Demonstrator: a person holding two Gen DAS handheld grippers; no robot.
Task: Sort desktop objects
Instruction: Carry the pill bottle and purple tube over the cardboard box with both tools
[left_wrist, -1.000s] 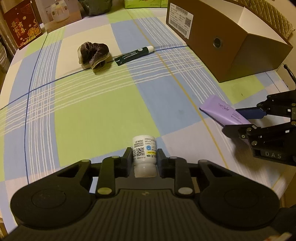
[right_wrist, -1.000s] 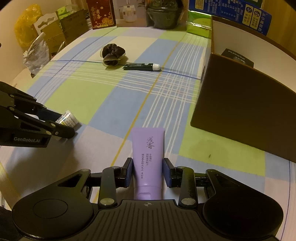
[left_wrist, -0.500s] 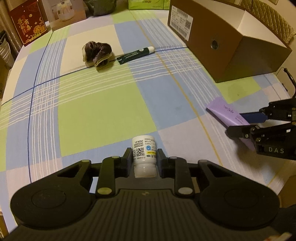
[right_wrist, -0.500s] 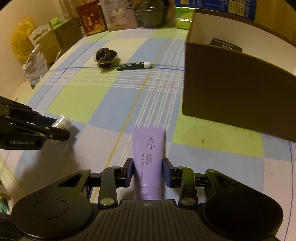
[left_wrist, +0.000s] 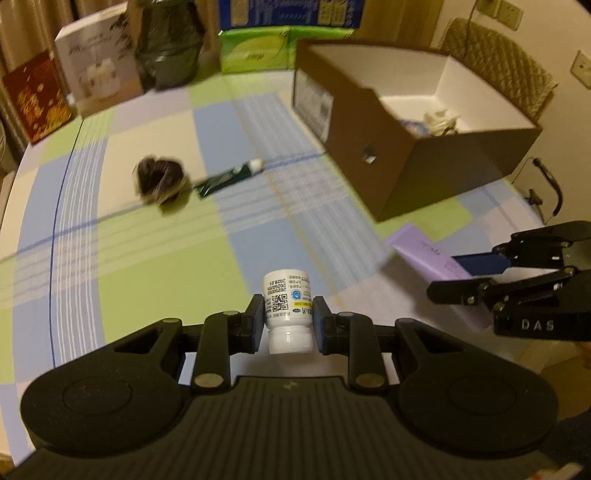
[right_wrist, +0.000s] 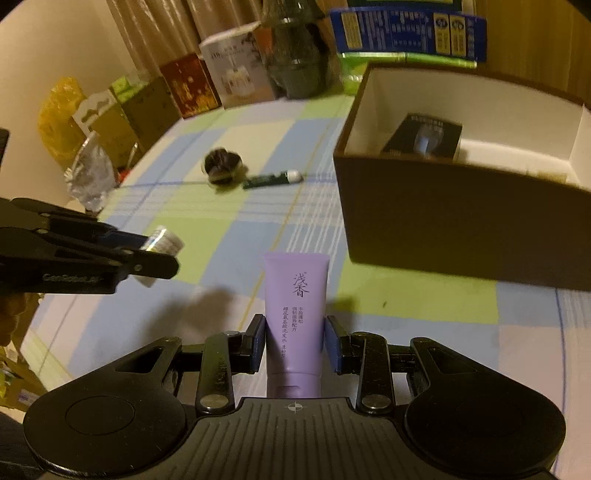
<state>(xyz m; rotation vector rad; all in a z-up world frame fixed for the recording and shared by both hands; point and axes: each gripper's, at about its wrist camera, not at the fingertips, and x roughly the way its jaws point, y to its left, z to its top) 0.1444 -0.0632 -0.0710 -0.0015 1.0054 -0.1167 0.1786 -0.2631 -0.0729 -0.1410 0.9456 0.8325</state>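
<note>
Both tongs now lifted off the cloth vs a sec ago: left gripper (left_wrist: 288, 322) clamped on white bottle (left_wrist: 287, 305), right gripper (right_wrist: 295, 345) clamped on purple tube (right_wrist: 295, 314). Box (right_wrist: 443, 229) far right, open — drop-off prob. next. Scrunchie (left_wrist: 159, 180) & green tube (left_wrist: 227, 177) left on table.

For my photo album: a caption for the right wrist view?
Right gripper clamps a lilac plastic tube before the open brown cardboard box.

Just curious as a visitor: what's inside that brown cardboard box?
Inside the brown cardboard box lie a dark packet and something crumpled and white. The near wall hides the rest of the floor.
</note>
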